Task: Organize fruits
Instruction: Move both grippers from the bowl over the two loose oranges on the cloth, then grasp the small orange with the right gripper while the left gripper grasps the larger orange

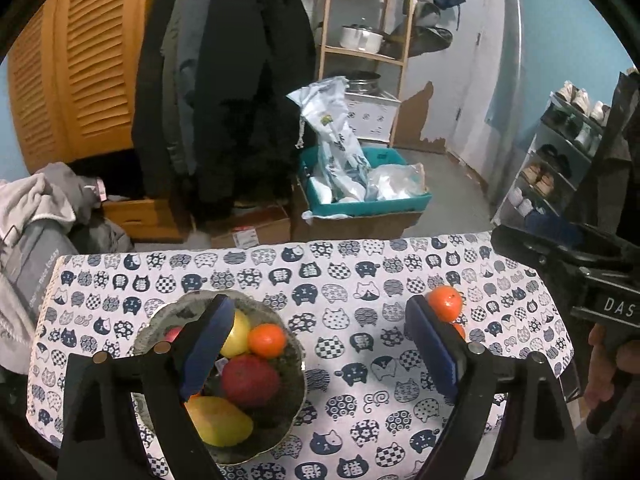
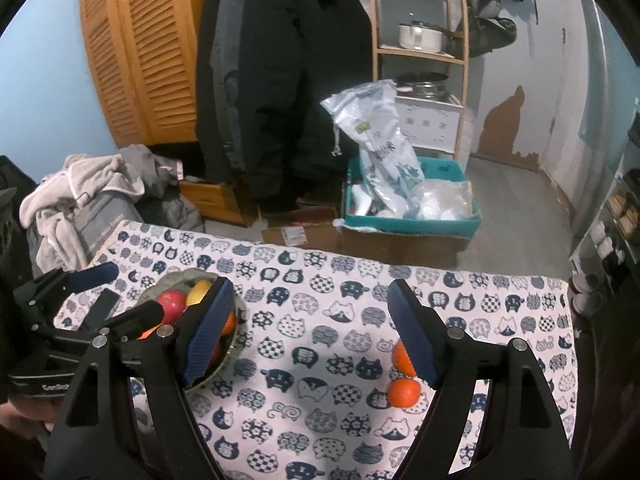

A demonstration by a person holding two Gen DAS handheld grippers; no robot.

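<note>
A grey bowl (image 1: 288,408) on the cat-print tablecloth (image 1: 344,280) holds a red apple (image 1: 250,380), a yellow mango (image 1: 220,420), a yellow fruit (image 1: 238,334) and an orange (image 1: 267,340). My left gripper (image 1: 320,354) is open and empty above the bowl's right side. Two loose oranges (image 2: 404,392) (image 2: 402,358) lie on the cloth; they also show in the left wrist view (image 1: 444,303). My right gripper (image 2: 310,336) is open and empty, its right finger (image 2: 412,340) just above those oranges. The bowl (image 2: 172,280) shows at left in the right wrist view.
Beyond the table's far edge stand a teal crate of bags (image 1: 368,188), cardboard boxes (image 1: 248,232), hanging dark coats (image 1: 224,80), a wooden shelf (image 1: 368,40) and a shoe rack (image 1: 560,160). A pile of clothes (image 1: 36,216) lies at left.
</note>
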